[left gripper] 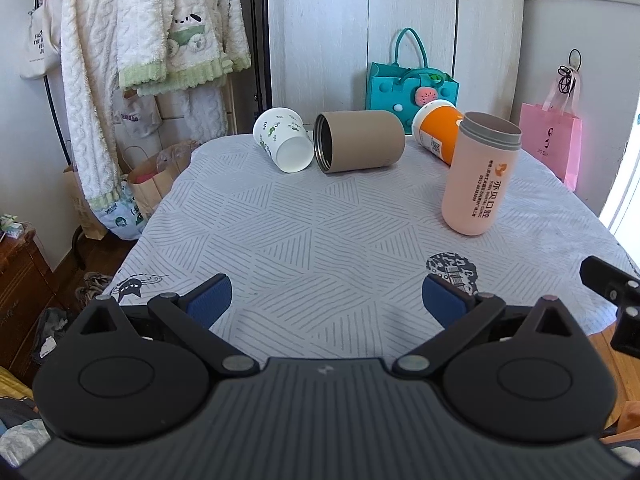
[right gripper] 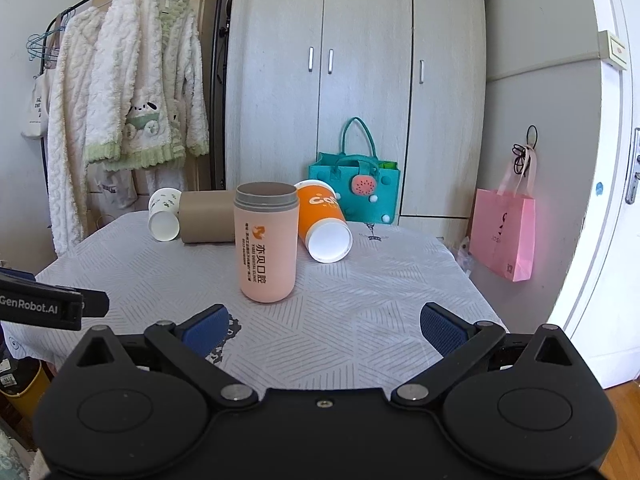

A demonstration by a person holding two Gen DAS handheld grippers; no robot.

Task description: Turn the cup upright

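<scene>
Nearest the lens in each wrist view is a black two-finger gripper with blue ribbed pads. The left gripper (left gripper: 327, 300) hovers low over the near edge of the table with its jaws spread wide and nothing between them. The right gripper (right gripper: 324, 326) is likewise spread wide and empty, level, aimed at the cups.

The table, draped in a pale grey cloth with striped triangle patterning (left gripper: 320, 232), carries four cups. The tall pink tumbler with a grey rim and printed lettering (right gripper: 267, 242) stands upright in the middle, well ahead of the right gripper. Behind it, the brown cylindrical cup (left gripper: 358, 141) lies on its side, mouth towards the left. Touching it on the left is a white paper cup with green prints (left gripper: 284, 145), tipped over; an orange paper cup (right gripper: 323, 220) lies tipped on the right.

Beyond stand a pale wardrobe (right gripper: 360, 80), fluffy white robes on a rack (right gripper: 132, 92), a teal felt bag (right gripper: 356, 188) and a pink paper bag (right gripper: 504, 234).
</scene>
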